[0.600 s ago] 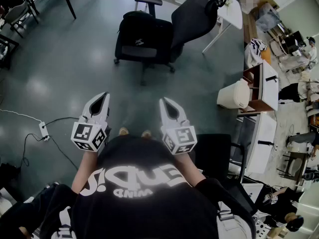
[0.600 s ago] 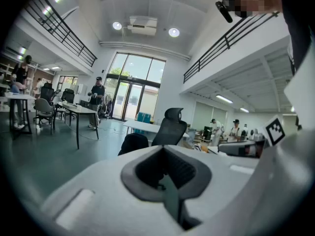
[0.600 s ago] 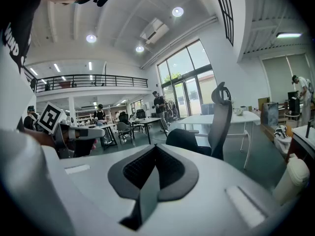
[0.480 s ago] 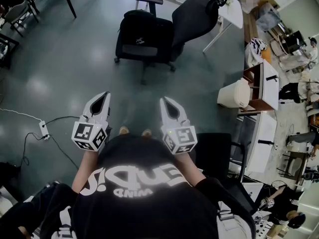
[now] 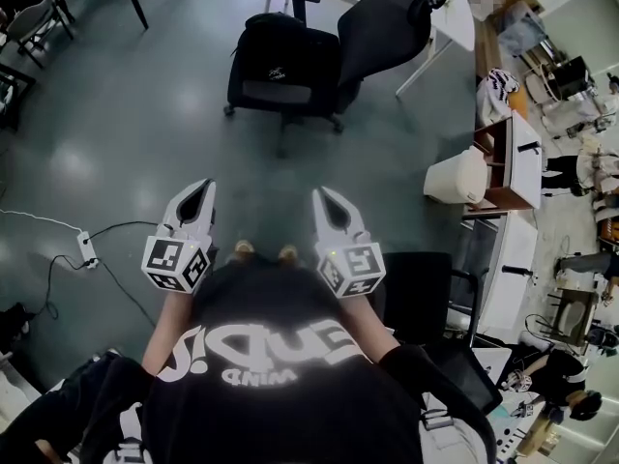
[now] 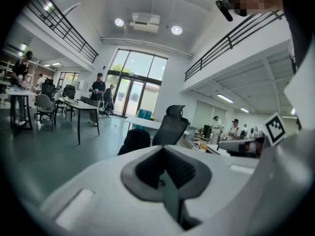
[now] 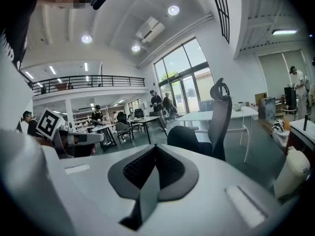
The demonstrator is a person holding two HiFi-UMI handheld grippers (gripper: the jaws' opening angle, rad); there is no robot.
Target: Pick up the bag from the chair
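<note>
Ahead, a black fabric bag (image 5: 280, 66) sat on the black office chair (image 5: 387, 27).
Both the left gripper (image 5: 197, 189) and right gripper (image 5: 323, 197), fingers closed and empty, pointed towards it from well apart, neither clearly nearer.

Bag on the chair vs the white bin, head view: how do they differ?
Colour: the bag is black, the bin white.
Support: the bag sits on the office chair seat; the bin stands on the floor.
Place: the bag lies almost straight ahead of the left gripper and right gripper; the bin is off to the right.
Shared: neither bag nor bin is touched.
</note>
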